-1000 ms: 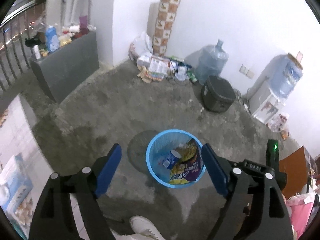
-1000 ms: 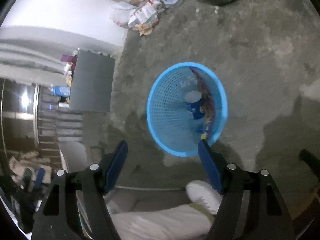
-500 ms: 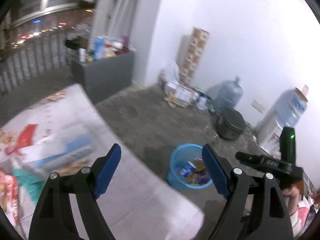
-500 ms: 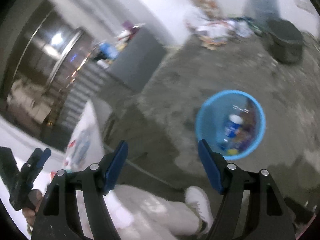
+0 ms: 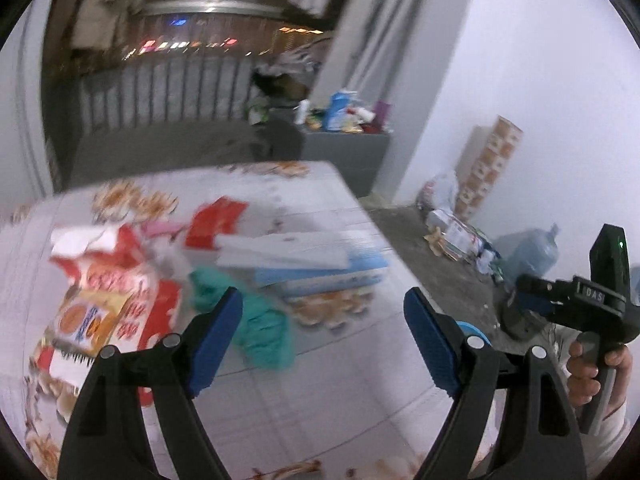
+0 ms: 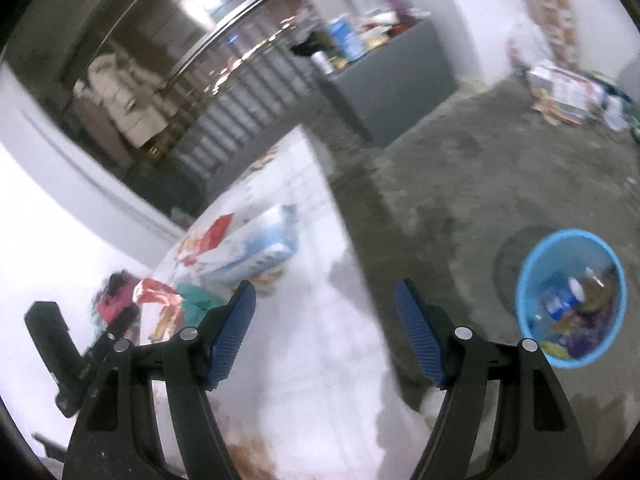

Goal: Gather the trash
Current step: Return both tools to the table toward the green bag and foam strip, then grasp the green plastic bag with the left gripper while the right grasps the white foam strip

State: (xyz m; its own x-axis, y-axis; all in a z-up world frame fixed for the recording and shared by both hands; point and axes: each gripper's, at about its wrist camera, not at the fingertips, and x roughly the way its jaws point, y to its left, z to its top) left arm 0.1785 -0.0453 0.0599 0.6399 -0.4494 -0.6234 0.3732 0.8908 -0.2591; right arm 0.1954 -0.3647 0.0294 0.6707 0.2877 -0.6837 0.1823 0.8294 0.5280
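Note:
My left gripper (image 5: 322,316) is open and empty above a white patterned table (image 5: 320,400). On the table lie a red snack bag (image 5: 100,300), a teal crumpled piece (image 5: 260,328), a blue and white pack (image 5: 320,268) and a red packet (image 5: 216,220). My right gripper (image 6: 326,308) is open and empty over the table's near edge; it also shows in the left wrist view (image 5: 568,308). The blue trash basket (image 6: 570,298) stands on the floor to the right, holding a cup and wrappers.
A grey cabinet (image 6: 392,92) with bottles on top stands by the wall. Bags and papers (image 5: 452,224) and a water jug (image 5: 536,252) lie along the far wall. The concrete floor (image 6: 460,184) spreads between table and wall. Railing behind.
Both grippers have swung up and left, away from the blue basket and toward the table with the trash on it. Both stay open and empty.

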